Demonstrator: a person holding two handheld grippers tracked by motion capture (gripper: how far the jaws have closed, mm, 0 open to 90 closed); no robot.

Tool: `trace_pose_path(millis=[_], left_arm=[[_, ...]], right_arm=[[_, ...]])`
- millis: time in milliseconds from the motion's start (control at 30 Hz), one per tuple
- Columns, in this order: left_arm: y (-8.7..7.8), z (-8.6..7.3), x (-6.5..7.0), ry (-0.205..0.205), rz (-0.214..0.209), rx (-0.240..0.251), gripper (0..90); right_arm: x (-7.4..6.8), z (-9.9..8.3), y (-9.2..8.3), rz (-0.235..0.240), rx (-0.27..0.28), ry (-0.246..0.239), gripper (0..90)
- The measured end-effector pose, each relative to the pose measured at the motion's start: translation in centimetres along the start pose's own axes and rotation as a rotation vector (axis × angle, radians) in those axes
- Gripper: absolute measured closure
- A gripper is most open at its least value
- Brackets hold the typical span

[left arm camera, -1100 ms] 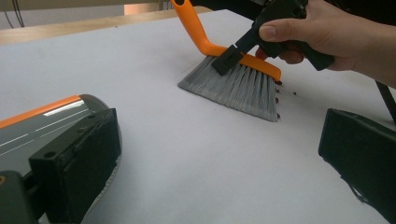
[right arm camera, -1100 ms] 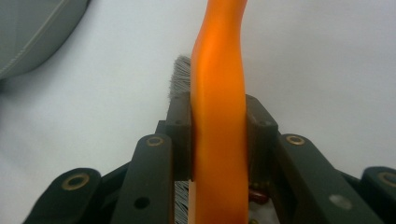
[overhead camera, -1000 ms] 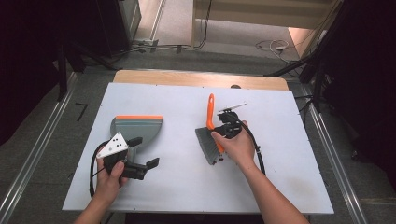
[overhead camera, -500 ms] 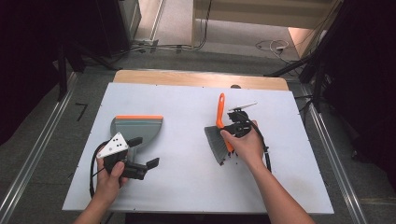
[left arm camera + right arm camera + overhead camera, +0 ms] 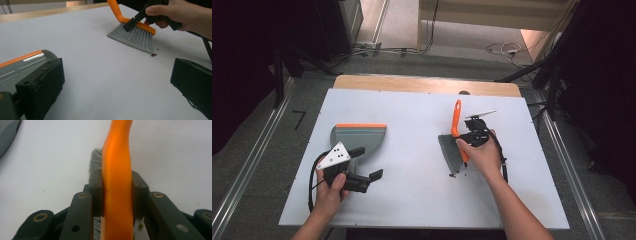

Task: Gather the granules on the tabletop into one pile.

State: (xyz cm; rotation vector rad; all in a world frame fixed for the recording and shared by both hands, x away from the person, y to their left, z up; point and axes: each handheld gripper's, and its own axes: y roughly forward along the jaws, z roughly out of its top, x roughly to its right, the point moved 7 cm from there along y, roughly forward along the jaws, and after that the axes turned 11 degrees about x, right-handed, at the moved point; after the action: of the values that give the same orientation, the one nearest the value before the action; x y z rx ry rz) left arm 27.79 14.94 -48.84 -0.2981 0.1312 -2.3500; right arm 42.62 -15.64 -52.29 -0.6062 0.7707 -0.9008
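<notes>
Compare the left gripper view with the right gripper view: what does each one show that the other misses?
Left gripper view: the left hand-held gripper with its jaws open and nothing between them, dark crumbs beside the bristle tips, and a hand steering the sweep.
Right gripper view: a close look at the pads pressing on both sides of the orange handle.
Both: the brush, the right hand-held gripper shut on it, and the white table.

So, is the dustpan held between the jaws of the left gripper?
No, the left gripper has open jaws, and the dustpan only lies beside one of them on the table.
</notes>
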Motion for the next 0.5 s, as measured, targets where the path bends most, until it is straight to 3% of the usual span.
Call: trace_pose_path(millis=[133, 300, 367, 500], left_arm=[[0.0, 0.0, -0.1, 0.002, 0.002, 0.000, 0.0], [0.2, -0.1, -0.1, 0.003, 0.003, -0.006, 0.0], [0.2, -0.1, 0.0, 0.007, 0.001, -0.007, 0.0], [0.2, -0.1, -0.1, 0.000, 0.004, -0.003, 0.0]], right_arm=[[0.5, 0.1, -0.2, 0.002, 0.005, 0.010, 67.3], [-0.4, 0.6, -0.8, 0.080, 0.027, 0.009, 68.1], [-0.9, 1.0, -1.2, 0.081, 0.041, -0.026, 68.3], [-2.1, 1.7, -2.7, 0.141, 0.054, -0.125, 68.4]])
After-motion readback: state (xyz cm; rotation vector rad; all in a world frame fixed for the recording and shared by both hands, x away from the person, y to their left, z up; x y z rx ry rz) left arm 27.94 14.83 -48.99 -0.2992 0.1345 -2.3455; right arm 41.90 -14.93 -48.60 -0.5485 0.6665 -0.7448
